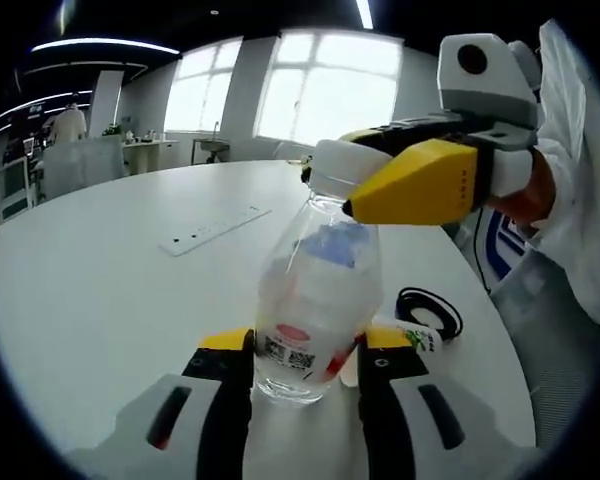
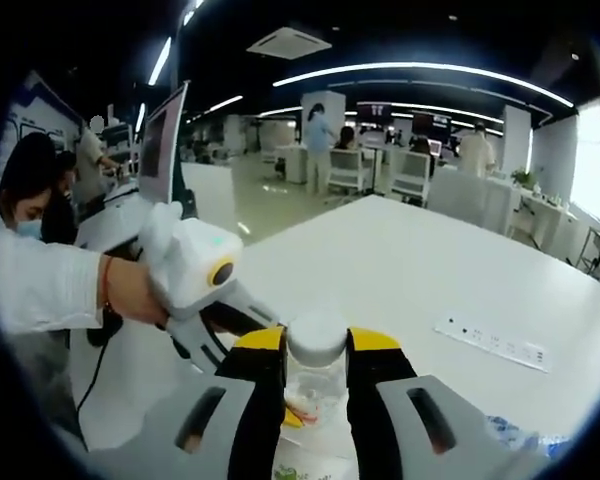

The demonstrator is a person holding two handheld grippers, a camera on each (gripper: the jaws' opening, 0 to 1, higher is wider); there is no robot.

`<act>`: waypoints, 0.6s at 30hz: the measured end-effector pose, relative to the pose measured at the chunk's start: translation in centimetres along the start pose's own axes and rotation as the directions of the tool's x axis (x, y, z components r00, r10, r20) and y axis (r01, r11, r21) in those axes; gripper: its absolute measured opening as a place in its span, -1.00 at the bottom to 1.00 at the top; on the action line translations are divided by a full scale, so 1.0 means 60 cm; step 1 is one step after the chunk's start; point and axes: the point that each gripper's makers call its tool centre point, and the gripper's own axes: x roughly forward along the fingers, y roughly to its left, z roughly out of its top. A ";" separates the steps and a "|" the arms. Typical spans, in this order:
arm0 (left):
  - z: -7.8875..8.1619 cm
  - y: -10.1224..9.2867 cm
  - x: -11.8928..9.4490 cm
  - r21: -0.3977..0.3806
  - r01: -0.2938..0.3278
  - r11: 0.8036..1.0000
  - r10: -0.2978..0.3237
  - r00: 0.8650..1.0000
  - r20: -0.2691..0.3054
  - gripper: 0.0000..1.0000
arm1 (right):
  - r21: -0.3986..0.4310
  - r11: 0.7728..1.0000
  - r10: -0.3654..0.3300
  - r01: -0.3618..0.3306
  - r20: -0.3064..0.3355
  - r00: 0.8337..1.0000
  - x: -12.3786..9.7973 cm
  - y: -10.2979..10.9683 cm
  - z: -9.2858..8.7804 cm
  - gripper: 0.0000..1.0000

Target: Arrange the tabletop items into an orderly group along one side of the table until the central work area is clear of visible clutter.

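A clear plastic bottle [image 1: 318,290] with a white cap [image 1: 342,163] and a red and white label stands tilted on the white table [image 1: 100,290]. In the left gripper view, my left gripper [image 1: 305,352] is shut on its lower body, one yellow-tipped jaw on each side. My right gripper [image 1: 328,188] comes in from the right and is shut on the bottle's neck just under the cap. In the right gripper view the cap [image 2: 317,340] sits between my right gripper's [image 2: 317,348] jaws. A hand holds my left gripper [image 2: 248,322] below the bottle [image 2: 315,388].
A white power strip [image 1: 215,230] [image 2: 490,342] lies flat on the table beyond the bottle. A black coiled cable [image 1: 430,310] and a small white item with a green label [image 1: 412,336] lie near the table's edge. Desks and people are in the background.
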 end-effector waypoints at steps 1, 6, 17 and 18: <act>0.000 -0.001 0.000 -0.001 -0.001 1.000 0.001 1.000 0.000 -0.21 | -0.008 1.000 -0.002 0.002 0.000 1.000 0.000 0.000 0.000 -0.59; 0.000 0.000 -0.002 -0.001 -0.003 1.000 0.003 1.000 -0.002 -0.21 | 0.001 1.000 0.001 -0.001 0.002 1.000 -0.002 -0.002 0.001 -0.58; -0.002 0.001 -0.004 -0.005 -0.005 1.000 0.005 1.000 -0.002 -0.22 | 0.002 1.000 0.011 -0.011 -0.001 1.000 -0.002 0.001 0.000 -0.61; -0.002 0.001 -0.005 0.000 -0.006 1.000 0.006 1.000 -0.005 -0.22 | 0.001 1.000 0.011 -0.011 -0.001 1.000 -0.002 0.001 0.000 -0.61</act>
